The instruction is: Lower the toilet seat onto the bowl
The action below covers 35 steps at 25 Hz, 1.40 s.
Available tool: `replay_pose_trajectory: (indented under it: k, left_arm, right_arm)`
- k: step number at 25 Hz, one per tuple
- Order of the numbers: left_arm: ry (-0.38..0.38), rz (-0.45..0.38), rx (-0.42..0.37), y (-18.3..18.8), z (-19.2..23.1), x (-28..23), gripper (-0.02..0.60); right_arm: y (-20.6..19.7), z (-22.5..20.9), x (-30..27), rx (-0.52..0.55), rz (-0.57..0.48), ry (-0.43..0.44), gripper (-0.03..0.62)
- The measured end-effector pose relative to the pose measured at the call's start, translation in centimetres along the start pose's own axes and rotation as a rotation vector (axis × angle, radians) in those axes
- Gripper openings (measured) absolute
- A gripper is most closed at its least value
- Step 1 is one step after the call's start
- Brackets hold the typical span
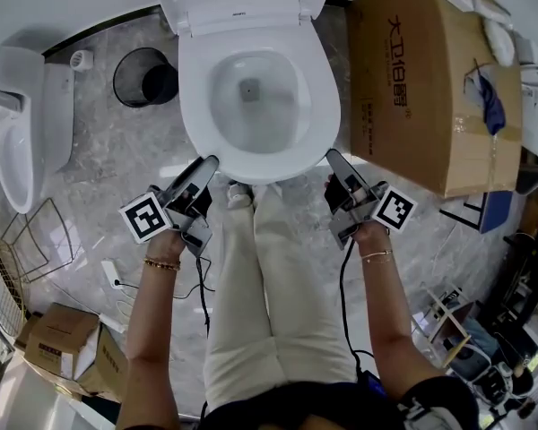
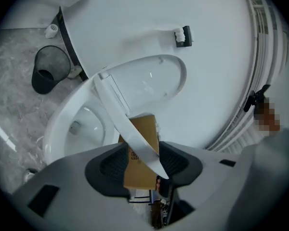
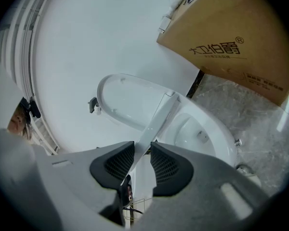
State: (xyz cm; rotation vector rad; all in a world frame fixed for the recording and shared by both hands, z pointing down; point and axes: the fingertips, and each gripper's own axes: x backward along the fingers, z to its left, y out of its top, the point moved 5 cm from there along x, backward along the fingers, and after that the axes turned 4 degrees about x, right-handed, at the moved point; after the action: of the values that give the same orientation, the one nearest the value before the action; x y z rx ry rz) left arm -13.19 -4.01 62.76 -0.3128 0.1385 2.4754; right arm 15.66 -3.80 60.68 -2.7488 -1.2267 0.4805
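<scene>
At the front of the bowl (image 1: 269,119) we find the toilet seat (image 1: 194,97) held part-way down: the right gripper (image 1: 334,158) pinches its rim between both pads, the left gripper (image 1: 208,162) has jaws apart round it, a gap at one pad. We judge the lowering under way; next, both hands must sink together until seat meets bowl. The head view flattens the tilt; only the gripper views show the seat edge-on, clear of the bowl, lid (image 3: 127,97) upright behind.

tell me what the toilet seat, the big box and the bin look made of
The toilet seat: probably plastic, glossy white, thin with soft highlights. The box: brown cardboard, matte, taped seam. The bin: dark mesh, likely metal, with a see-through wall.
</scene>
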Motion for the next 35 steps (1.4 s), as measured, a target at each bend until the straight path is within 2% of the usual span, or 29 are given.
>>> replay_pose_trajectory:
  k: [5, 8, 10, 12, 17, 19, 23, 31, 35]
  left_arm:
    - [0.056, 0.047, -0.009, -0.6, 1.6, 0.2, 0.179]
    - [0.079, 0.086, -0.109, -0.2, 2.3, -0.1, 0.179]
    - [0.134, 0.110, -0.146, -0.2, 3.0, 0.2, 0.181]
    - [0.209, 0.125, -0.121, -0.6, 4.3, 0.9, 0.181]
    - [0.147, 0.144, -0.166, -0.6, 4.7, -0.3, 0.181]
    - [0.177, 0.165, -0.161, -0.9, 5.2, -0.2, 0.181]
    - [0.177, 0.190, -0.156, -1.3, 6.3, -0.7, 0.181]
    - [0.254, 0.257, -0.159, -2.0, 9.6, -0.9, 0.178]
    - [0.260, 0.279, -0.169, -2.1, 10.8, -1.1, 0.176]
  right_arm:
    - [-1.0, -1.4, 0.4, -0.035, 0.014, -0.025, 0.109]
    - [-1.4, -2.1, 0.5, -0.097, 0.005, -0.019, 0.099]
    - [-1.7, -2.4, 0.6, -0.108, 0.004, -0.025, 0.086]
    - [-2.0, -2.7, 0.7, -0.090, 0.016, -0.049, 0.083]
    - [-2.6, -3.7, 0.8, -0.083, 0.044, -0.094, 0.060]
    - [-3.0, -4.1, 0.8, -0.089, 0.049, -0.105, 0.048]
    - [-3.6, -5.0, 0.7, -0.094, 0.064, -0.132, 0.031]
    - [-5.0, -7.3, 0.4, -0.123, 0.086, -0.176, 0.017]
    - [-5.5, -8.6, 0.3, -0.134, 0.095, -0.187, 0.014]
